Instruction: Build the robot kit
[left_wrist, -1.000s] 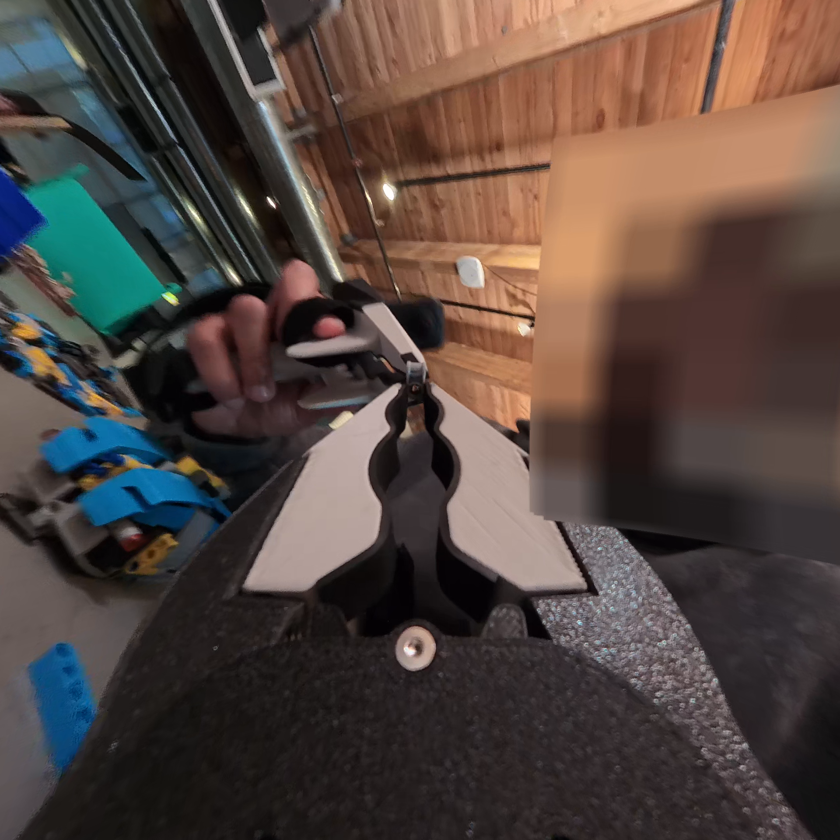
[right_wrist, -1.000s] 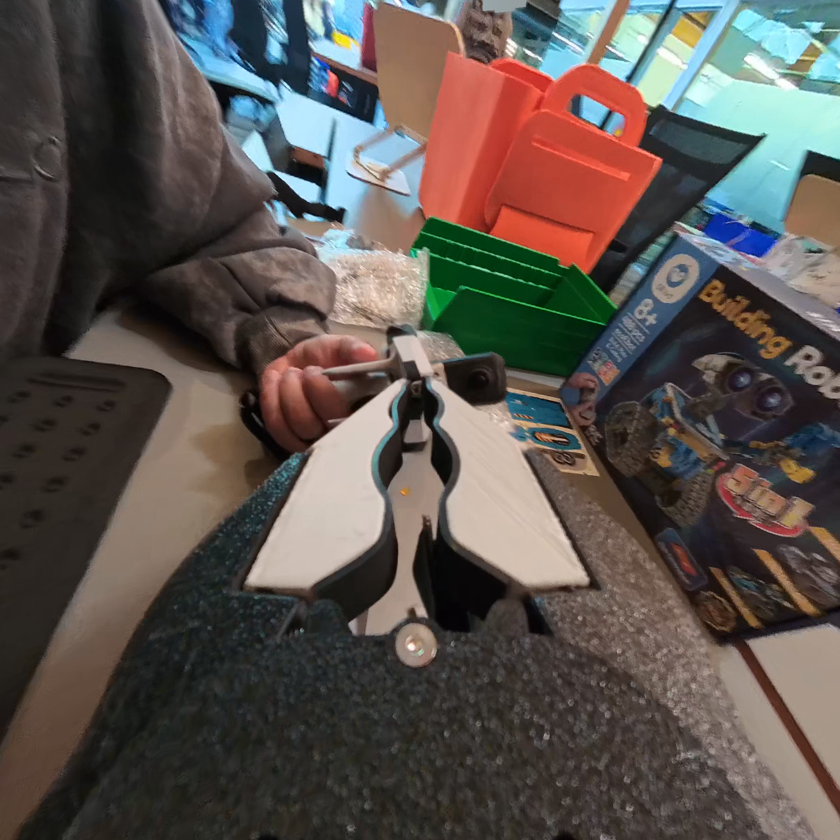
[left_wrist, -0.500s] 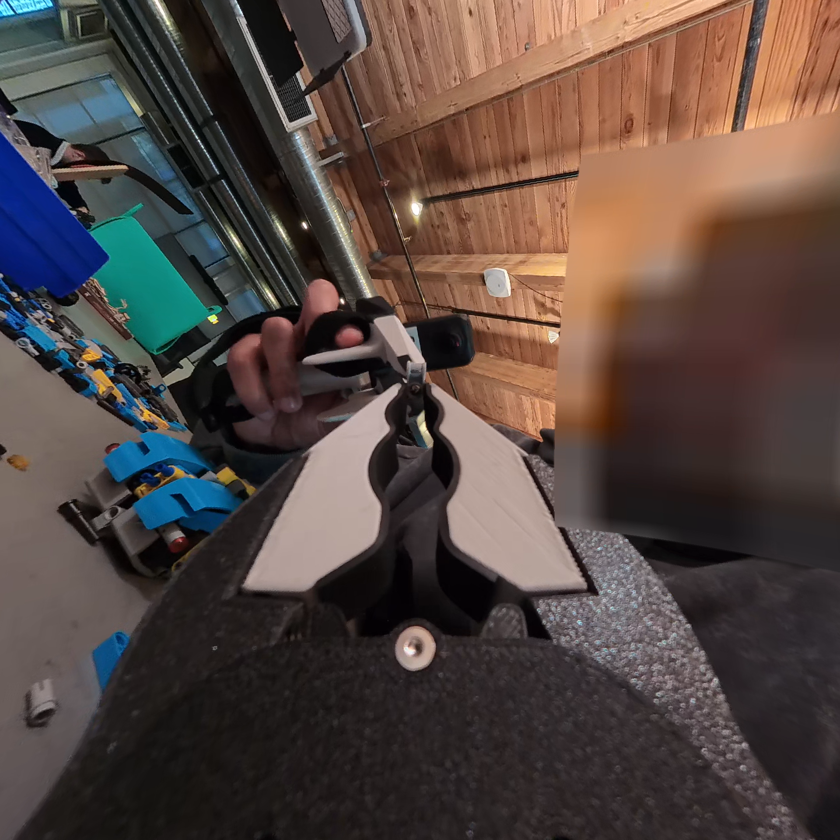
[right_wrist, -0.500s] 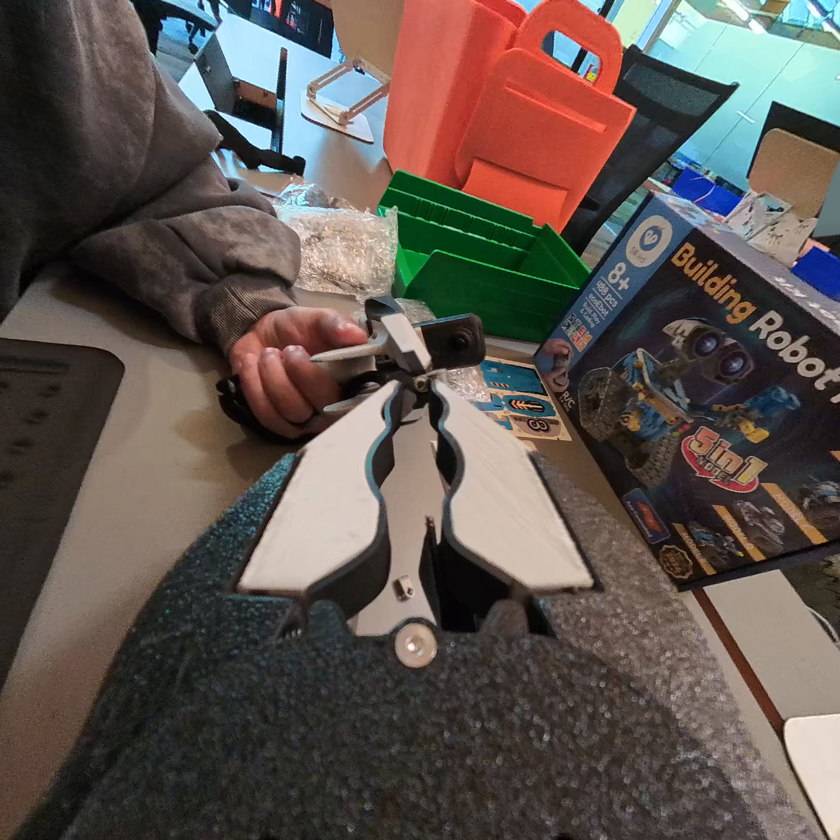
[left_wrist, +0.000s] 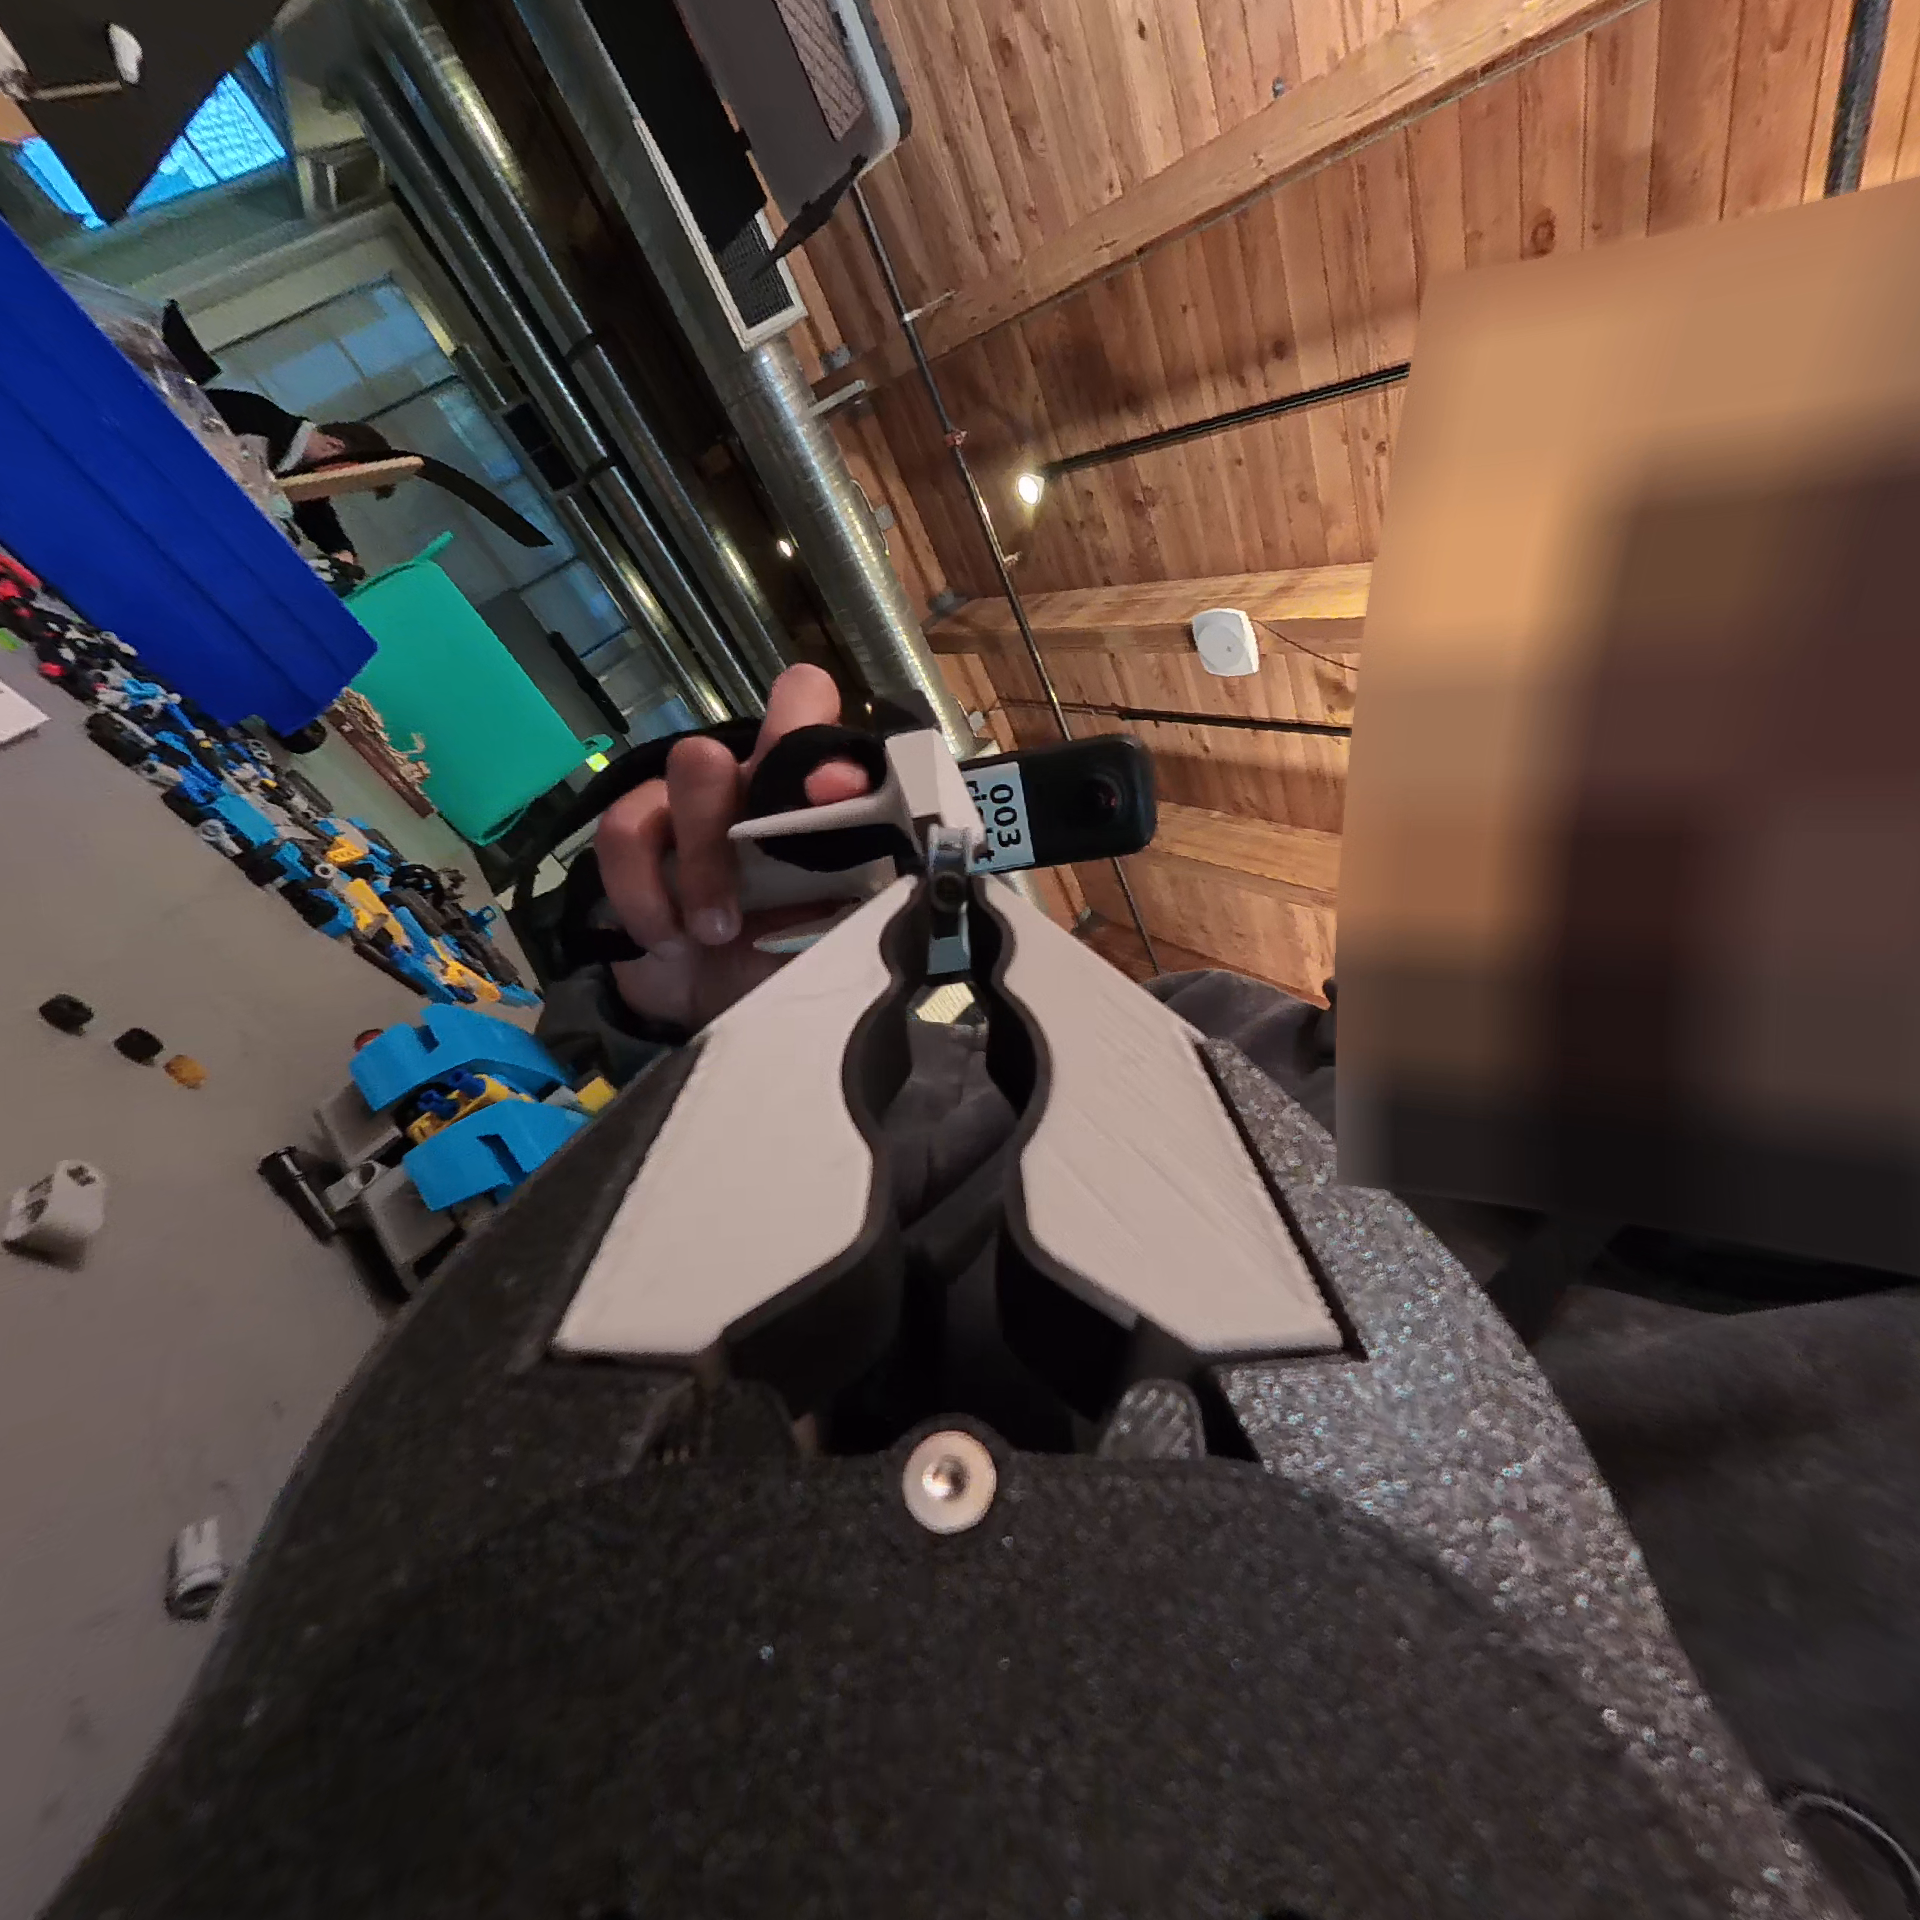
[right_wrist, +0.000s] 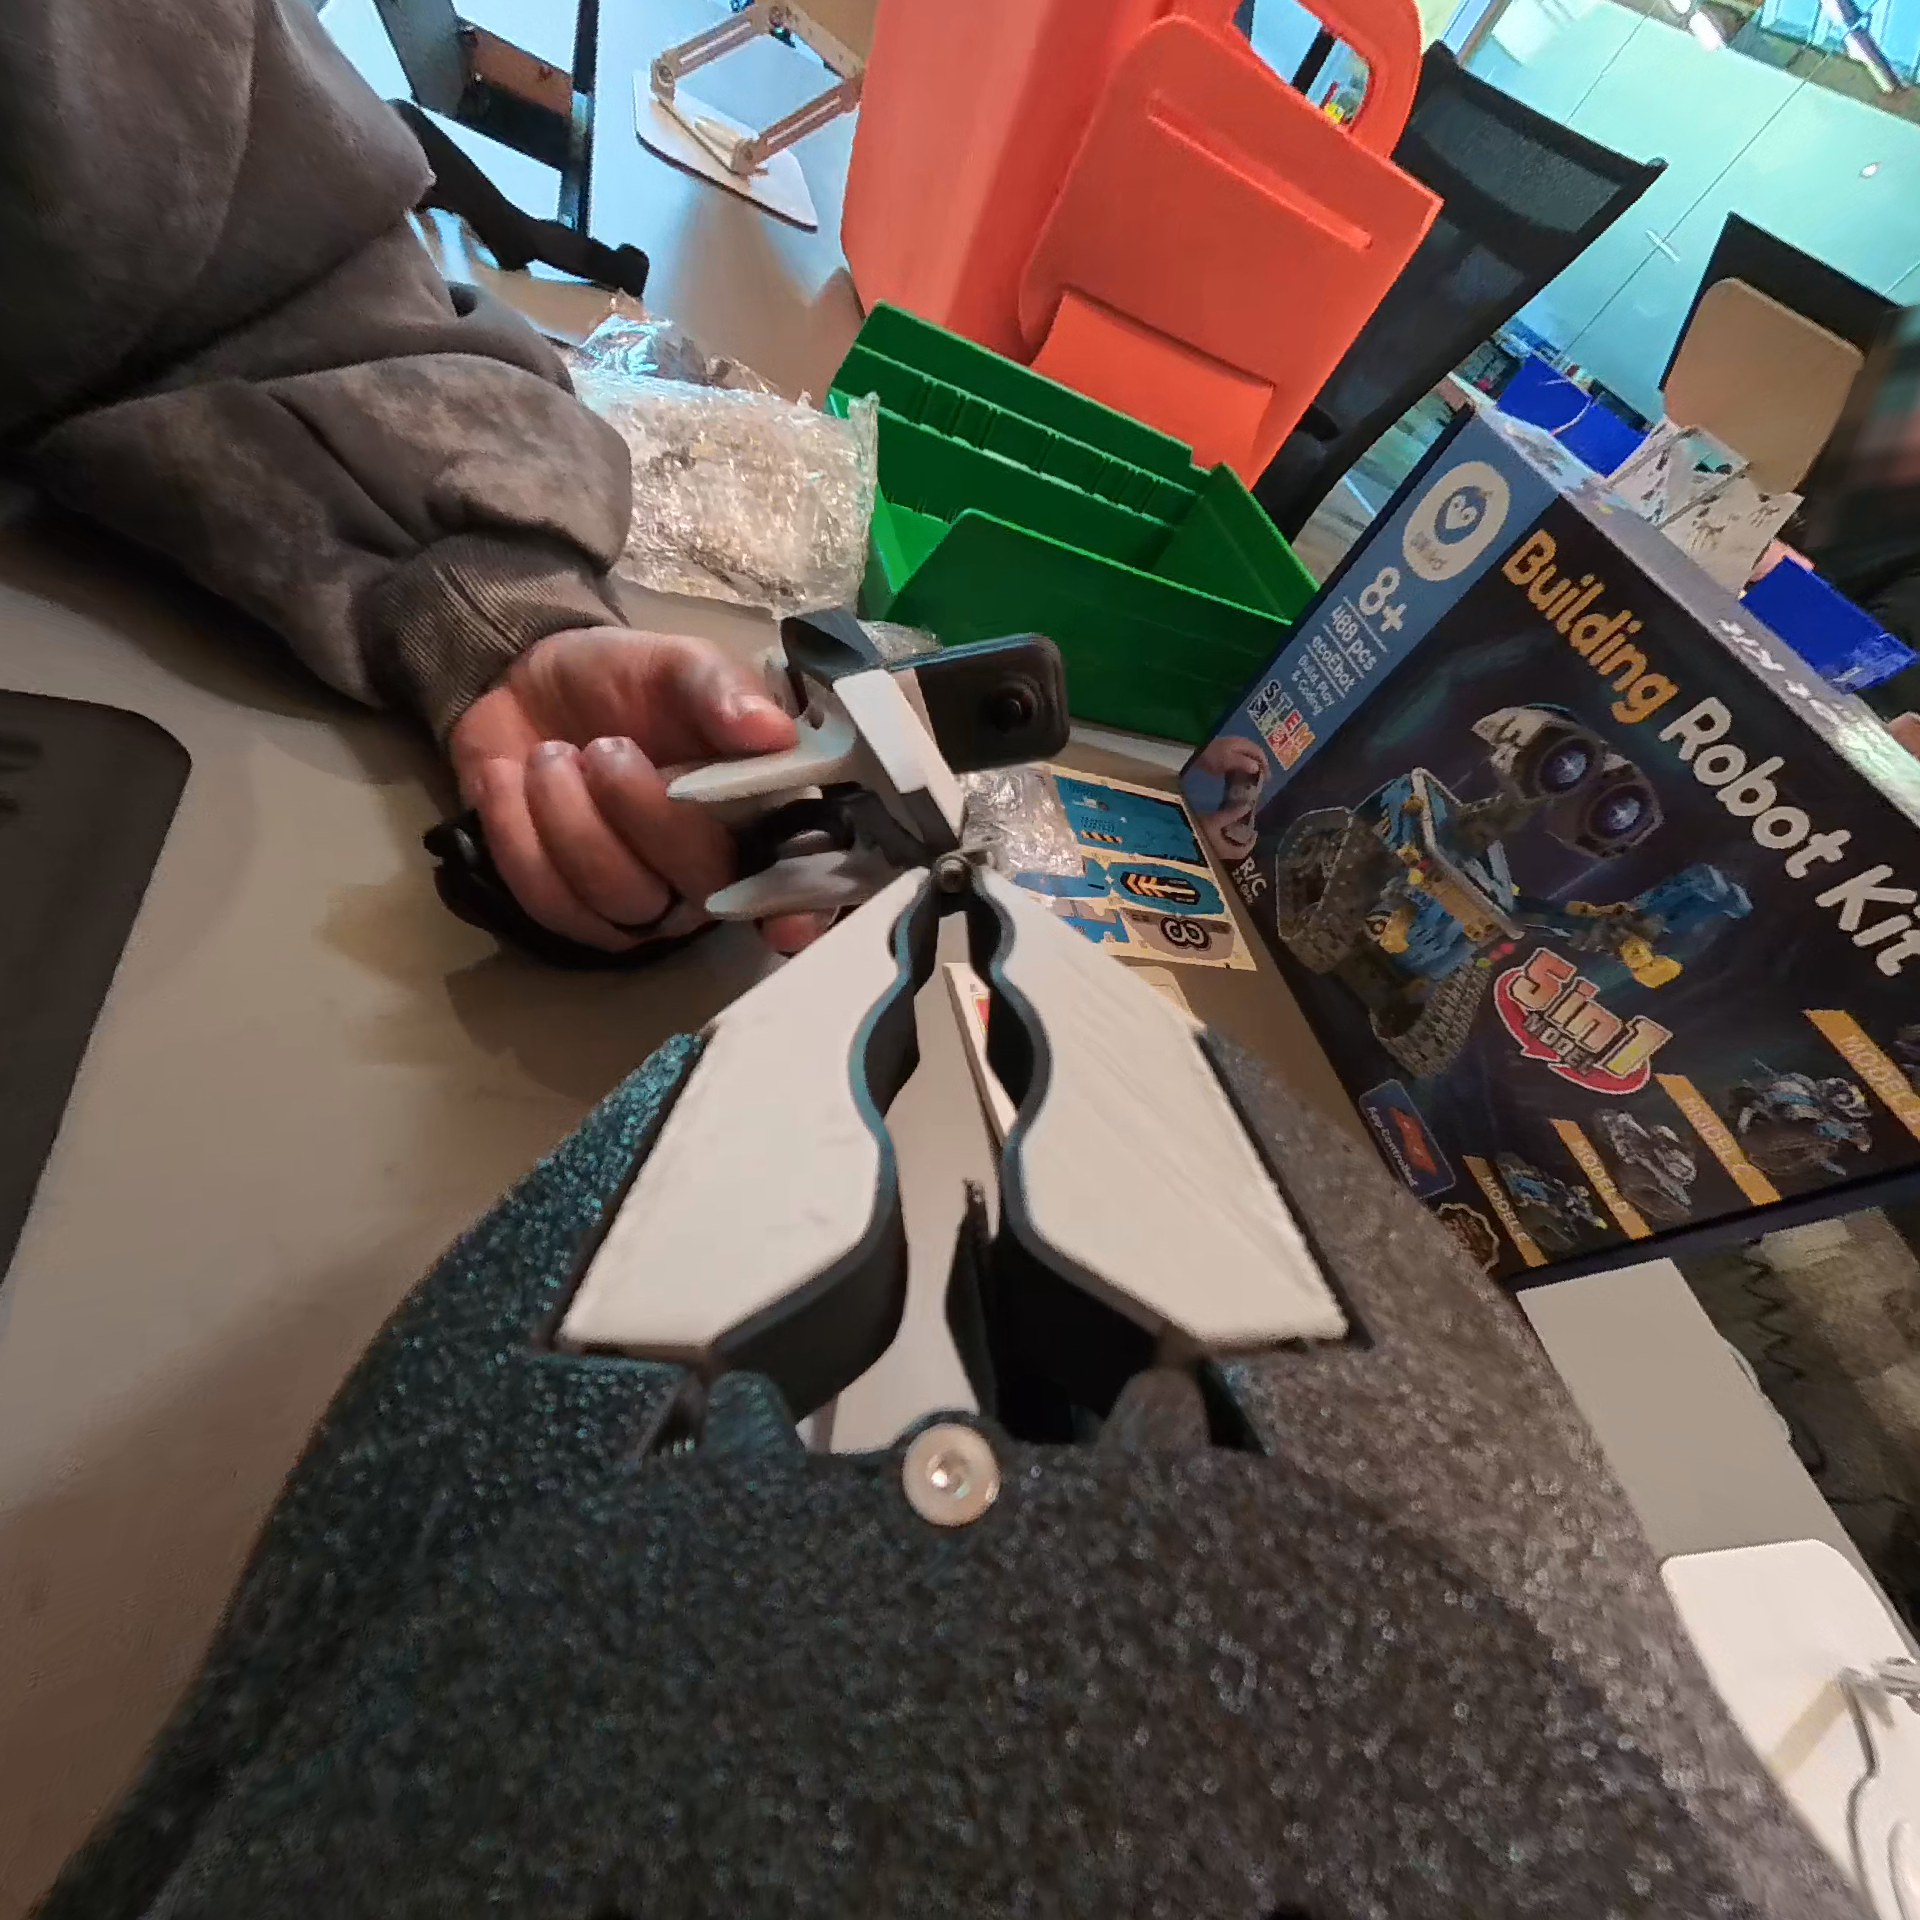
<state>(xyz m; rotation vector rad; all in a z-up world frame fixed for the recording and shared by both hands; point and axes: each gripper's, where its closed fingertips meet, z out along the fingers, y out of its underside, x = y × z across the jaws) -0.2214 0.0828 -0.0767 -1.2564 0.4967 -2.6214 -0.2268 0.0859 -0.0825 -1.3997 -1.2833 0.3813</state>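
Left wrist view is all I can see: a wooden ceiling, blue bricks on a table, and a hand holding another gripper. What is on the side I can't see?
Observer: The right wrist view shows a dark boxed building kit standing on the table, beside the right gripper.
Operator: Anything else near that box?
Observer: Yes, a green bin to the left of it in the picture, with orange carriers beyond.
Operator: And the hand on my side?
Observer: That left hand, in a grey sleeve, is low over the table.
Operator: Is anything lying flat there?
Observer: A blue sticker sheet lies on the table just past the gripper tips.
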